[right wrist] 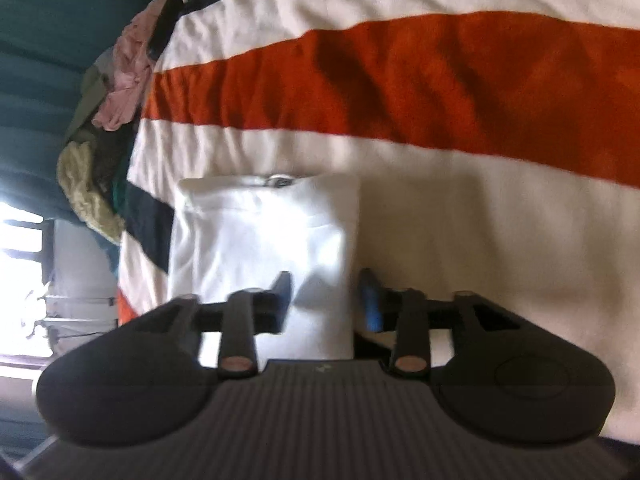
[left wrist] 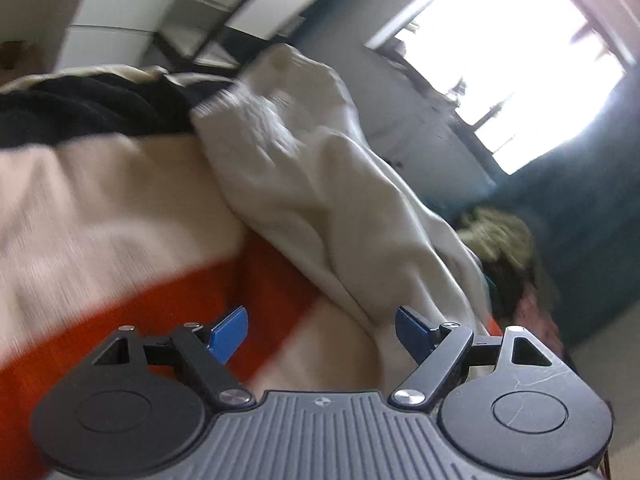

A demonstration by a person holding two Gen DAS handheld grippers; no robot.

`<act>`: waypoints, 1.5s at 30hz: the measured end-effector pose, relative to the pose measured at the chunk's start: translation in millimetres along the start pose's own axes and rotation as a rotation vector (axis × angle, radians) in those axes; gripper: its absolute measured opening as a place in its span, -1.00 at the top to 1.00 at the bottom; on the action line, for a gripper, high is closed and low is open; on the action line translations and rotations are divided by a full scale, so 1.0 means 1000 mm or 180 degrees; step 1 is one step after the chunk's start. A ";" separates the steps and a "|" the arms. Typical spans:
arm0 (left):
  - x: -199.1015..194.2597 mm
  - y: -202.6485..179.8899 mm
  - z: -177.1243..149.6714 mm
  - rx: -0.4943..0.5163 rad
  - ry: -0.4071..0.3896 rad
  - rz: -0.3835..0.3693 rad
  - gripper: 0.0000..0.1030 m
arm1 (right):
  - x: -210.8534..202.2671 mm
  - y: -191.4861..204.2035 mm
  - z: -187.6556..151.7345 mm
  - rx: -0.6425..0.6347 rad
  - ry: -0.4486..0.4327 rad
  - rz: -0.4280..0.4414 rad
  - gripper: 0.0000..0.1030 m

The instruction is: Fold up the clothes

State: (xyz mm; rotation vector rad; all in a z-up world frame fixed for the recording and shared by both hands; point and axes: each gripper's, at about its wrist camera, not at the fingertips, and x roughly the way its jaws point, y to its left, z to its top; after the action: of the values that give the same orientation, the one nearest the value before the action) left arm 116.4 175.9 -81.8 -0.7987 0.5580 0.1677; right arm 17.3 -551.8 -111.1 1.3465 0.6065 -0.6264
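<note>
A folded white garment (right wrist: 256,232) lies flat on the striped blanket (right wrist: 440,80), a neat rectangle with its collar on the far side. My right gripper (right wrist: 326,284) hovers low over its near right edge; the jaws stand apart, one finger over the cloth and one just off its edge, pressing on nothing. In the left wrist view a rumpled cream knitted sweater (left wrist: 304,168) lies across the blanket (left wrist: 100,208). My left gripper (left wrist: 320,322) is open wide beside the sweater's near edge, with nothing held. The picture is blurred.
A black garment (left wrist: 80,108) lies at the bed's far side. A pile of mixed clothes (right wrist: 116,92) sits off the bed's edge, also seen as the clothes pile (left wrist: 500,240). White drawers (left wrist: 120,20) and a bright window (left wrist: 500,60) stand beyond.
</note>
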 end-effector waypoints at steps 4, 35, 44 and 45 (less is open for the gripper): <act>0.023 0.022 0.037 -0.0398 0.0002 0.0041 -0.58 | 0.002 0.011 -0.004 -0.0193 0.0006 -0.0003 -0.19; -0.111 0.078 0.202 -0.0560 -0.0558 0.0024 0.66 | -0.015 0.032 0.015 -0.0228 -0.0994 -0.0028 0.88; -0.120 0.161 0.165 -0.0522 -0.0234 0.0627 0.63 | -0.049 -0.016 0.011 0.0446 -0.1052 -0.0748 0.88; -0.118 0.163 0.162 -0.0427 -0.0173 0.0726 0.58 | -0.047 -0.021 0.010 0.0513 -0.1000 -0.0784 0.88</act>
State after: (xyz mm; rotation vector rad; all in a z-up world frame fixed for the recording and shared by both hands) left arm 26.6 412.8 -30.5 -0.8568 0.5903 0.4392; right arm -29.9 -561.0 -90.3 1.2961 0.4755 -1.0836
